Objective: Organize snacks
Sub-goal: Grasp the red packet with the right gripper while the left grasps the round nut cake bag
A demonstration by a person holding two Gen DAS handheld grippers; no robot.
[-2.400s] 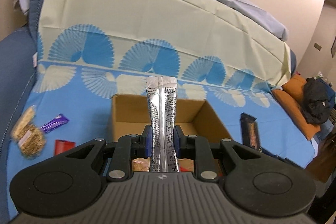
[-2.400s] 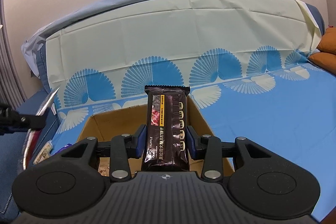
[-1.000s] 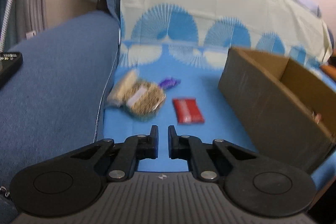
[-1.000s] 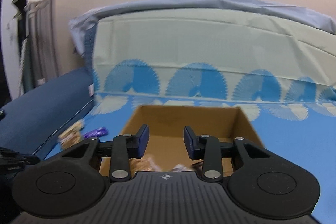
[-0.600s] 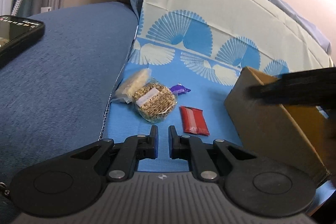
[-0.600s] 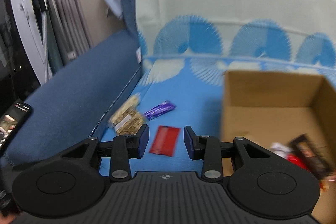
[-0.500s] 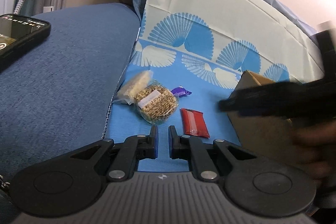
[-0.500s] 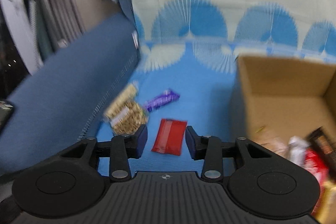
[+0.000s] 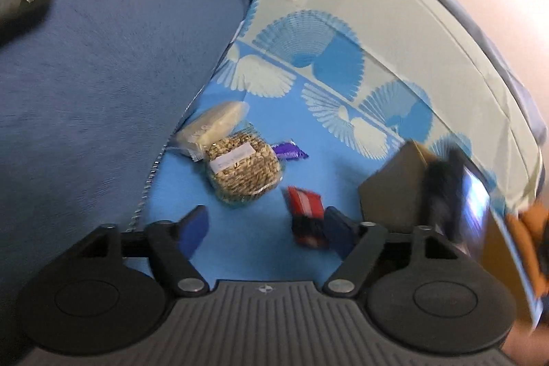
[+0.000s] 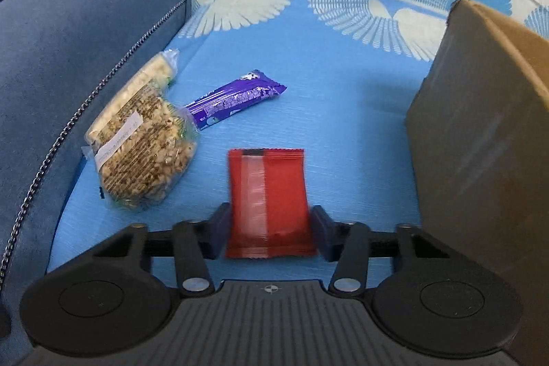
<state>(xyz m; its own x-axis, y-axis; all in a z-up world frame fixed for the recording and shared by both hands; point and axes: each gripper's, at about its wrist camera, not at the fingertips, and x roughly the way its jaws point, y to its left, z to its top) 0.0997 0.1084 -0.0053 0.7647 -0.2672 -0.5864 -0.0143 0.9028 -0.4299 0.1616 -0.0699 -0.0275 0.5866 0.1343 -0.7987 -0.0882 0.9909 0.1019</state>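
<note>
On the blue fan-print sheet [image 10: 343,84]: snacks lying loose beside a cardboard box [image 10: 480,126].
Right gripper [image 10: 271,235] is standing part-open, straddling the near end of a red packet [image 10: 267,194], pads just beside its edges; whether they are touching it cannot be told. Left gripper [image 9: 264,228] is opening wide, holding nothing, the same red packet showing near its right finger. A purple bar [image 10: 236,98] and two clear bags of puffed-grain cakes [image 10: 140,139] are lying along the sofa arm [image 10: 68,40].
</note>
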